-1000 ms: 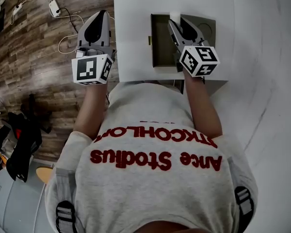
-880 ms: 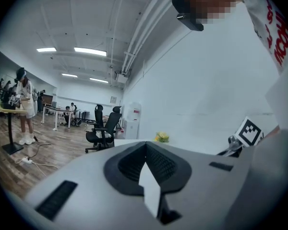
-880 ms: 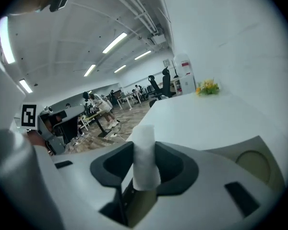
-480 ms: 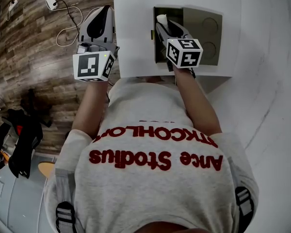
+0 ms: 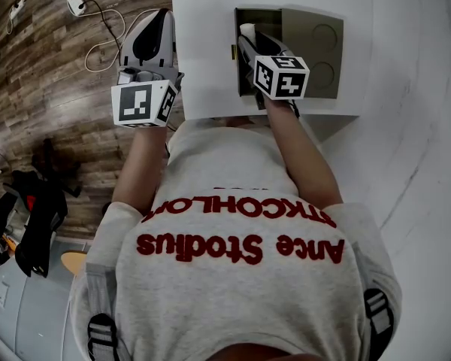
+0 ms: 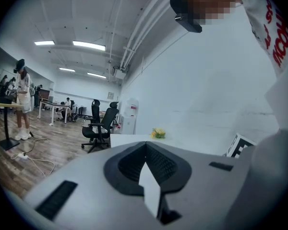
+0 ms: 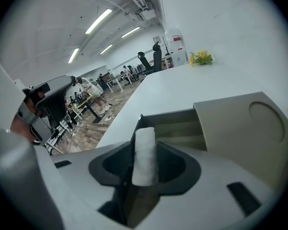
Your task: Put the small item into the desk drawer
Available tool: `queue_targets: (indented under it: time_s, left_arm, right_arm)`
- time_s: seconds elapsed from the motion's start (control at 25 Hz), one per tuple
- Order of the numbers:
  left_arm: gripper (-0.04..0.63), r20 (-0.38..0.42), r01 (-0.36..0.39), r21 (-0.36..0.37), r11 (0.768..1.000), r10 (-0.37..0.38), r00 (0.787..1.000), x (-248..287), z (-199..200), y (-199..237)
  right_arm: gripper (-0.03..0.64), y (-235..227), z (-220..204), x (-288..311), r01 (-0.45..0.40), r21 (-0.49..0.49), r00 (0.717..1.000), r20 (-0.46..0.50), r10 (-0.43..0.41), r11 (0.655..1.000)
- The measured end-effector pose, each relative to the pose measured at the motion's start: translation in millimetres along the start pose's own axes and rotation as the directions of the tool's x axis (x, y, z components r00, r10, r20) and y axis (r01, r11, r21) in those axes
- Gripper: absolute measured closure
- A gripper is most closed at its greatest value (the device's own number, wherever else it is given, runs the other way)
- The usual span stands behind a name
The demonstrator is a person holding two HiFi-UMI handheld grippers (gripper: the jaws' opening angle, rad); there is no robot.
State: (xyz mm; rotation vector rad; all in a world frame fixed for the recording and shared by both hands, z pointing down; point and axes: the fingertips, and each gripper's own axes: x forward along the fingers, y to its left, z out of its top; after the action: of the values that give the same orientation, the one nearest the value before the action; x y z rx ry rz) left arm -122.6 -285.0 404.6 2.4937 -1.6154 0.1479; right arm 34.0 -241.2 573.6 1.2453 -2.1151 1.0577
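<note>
A small white roll (image 7: pixel 145 155) stands upright between the jaws of my right gripper (image 7: pixel 145 145), which are opening around it while the pads still touch it. In the head view that gripper (image 5: pixel 249 36) reaches into the left compartment of the open olive desk drawer (image 5: pixel 244 77), with the white roll (image 5: pixel 247 28) at its tip. The drawer's inner wall (image 7: pixel 182 126) lies just beyond the roll. My left gripper (image 5: pixel 163 19) hangs shut and empty over the floor, left of the white desk (image 5: pixel 203 51); its jaws (image 6: pixel 146 150) meet at the tip.
An olive tray (image 5: pixel 316 51) with two round recesses fills the drawer's right part. Cables and a power adapter (image 5: pixel 74 2) lie on the wooden floor at left. Office chairs (image 6: pixel 102 126) and a person stand farther off. Yellow flowers (image 7: pixel 200 57) sit at the desk's far end.
My right gripper has moved left with the white roll, from the drawer's middle over to its left compartment. The left gripper has stayed almost still.
</note>
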Motion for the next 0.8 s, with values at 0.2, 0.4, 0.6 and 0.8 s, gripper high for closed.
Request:
queue_targets:
  time_s: [0.2, 0.4, 0.6, 0.8]
  left_arm:
    - [0.588, 0.005, -0.006, 0.002, 1.000, 0.006, 1.000, 1, 1, -2]
    - [0.588, 0.024, -0.023, 0.008, 1.000, 0.023, 0.999, -1, 11, 4]
    - [0.588, 0.056, -0.042, 0.027, 0.999, 0.041, 0.998, -2, 27, 9]
    - [0.588, 0.101, -0.051, 0.047, 0.998, 0.047, 0.994, 0, 48, 11]
  right_arm:
    - [0.449, -2, 5, -4, -0.021, 0.016, 0.999, 0.034, 0.020, 1.000]
    - [0.485, 3, 39, -18, -0.030, -0.030, 0.991, 0.130, 0.034, 0.999]
    - [0.575, 12, 83, -42, -0.041, -0.120, 0.963, 0.259, 0.071, 0.992]
    - [0.597, 28, 128, -71, -0.004, -0.234, 0.922, 0.375, 0.094, 0.972]
